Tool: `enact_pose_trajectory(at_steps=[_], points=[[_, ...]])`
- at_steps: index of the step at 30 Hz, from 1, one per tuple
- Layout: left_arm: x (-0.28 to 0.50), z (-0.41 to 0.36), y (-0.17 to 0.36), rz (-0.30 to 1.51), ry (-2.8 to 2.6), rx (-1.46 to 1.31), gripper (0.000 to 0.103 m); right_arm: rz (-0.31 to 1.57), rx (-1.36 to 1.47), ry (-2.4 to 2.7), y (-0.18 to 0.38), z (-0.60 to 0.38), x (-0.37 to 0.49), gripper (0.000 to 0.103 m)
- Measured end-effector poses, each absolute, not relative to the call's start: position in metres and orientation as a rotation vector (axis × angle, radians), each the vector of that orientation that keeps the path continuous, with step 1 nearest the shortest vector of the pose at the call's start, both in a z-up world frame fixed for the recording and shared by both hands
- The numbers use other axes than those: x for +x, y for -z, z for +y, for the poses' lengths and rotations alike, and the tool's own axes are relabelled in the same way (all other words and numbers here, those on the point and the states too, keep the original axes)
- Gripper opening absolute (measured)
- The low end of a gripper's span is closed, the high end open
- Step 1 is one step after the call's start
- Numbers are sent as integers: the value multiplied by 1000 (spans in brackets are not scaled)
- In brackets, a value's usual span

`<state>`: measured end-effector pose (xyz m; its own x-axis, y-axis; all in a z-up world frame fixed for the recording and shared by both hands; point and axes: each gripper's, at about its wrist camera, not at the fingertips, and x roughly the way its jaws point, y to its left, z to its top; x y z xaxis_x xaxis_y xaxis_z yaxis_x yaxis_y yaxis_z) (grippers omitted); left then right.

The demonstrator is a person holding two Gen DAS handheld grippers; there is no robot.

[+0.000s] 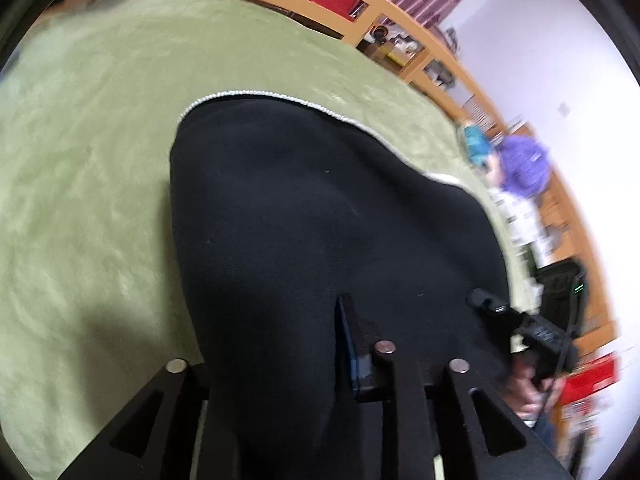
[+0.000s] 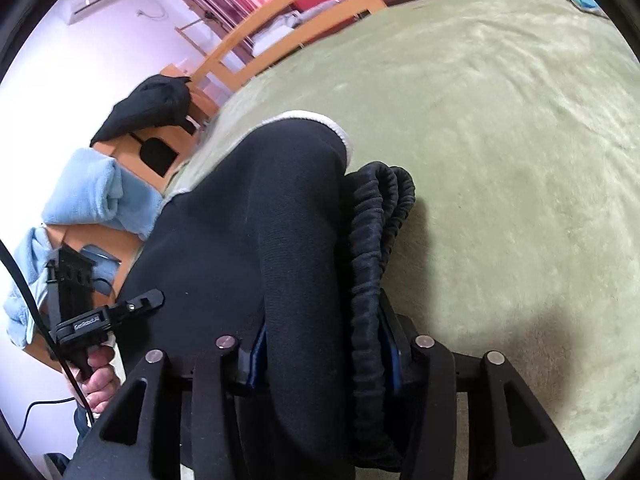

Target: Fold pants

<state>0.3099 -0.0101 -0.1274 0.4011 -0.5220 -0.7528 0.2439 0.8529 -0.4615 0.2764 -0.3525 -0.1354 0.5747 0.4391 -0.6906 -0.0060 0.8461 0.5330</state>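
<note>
Gripping black pants over the green blanket.
Right gripper fingers clamp the waistband; left gripper fingers pinch fabric.

Right gripper clamped on black pants, blue-padded fingers pressing fabric from both sides. Gathered elastic waistband bunched in 2 ridges against right finger. Pants draped over green blanket, white lining showing along far fold, near blanket's left edge. Left gripper at lower left, over pants' edge, held by hand; finger gap unclear. Beyond blanket's left edge: light blue towel, black garment on wooden furniture. Wooden frame beyond blanket's far edge.
</note>
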Motion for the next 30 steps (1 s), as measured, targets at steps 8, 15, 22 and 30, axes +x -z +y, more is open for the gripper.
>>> enact_pose_trajectory(at_steps=[8, 15, 22, 30], points=[[307, -25, 118, 1018, 406, -154, 32, 938, 430, -204, 142, -348, 276, 58], [291, -14, 112, 1029, 342, -112, 41, 908, 375, -122, 130, -348, 252, 61], [252, 5, 93, 986, 251, -61, 46, 894, 188, -41, 123, -329, 225, 62], [209, -11, 92, 977, 295, 15, 54, 885, 254, -17, 124, -340, 207, 63]])
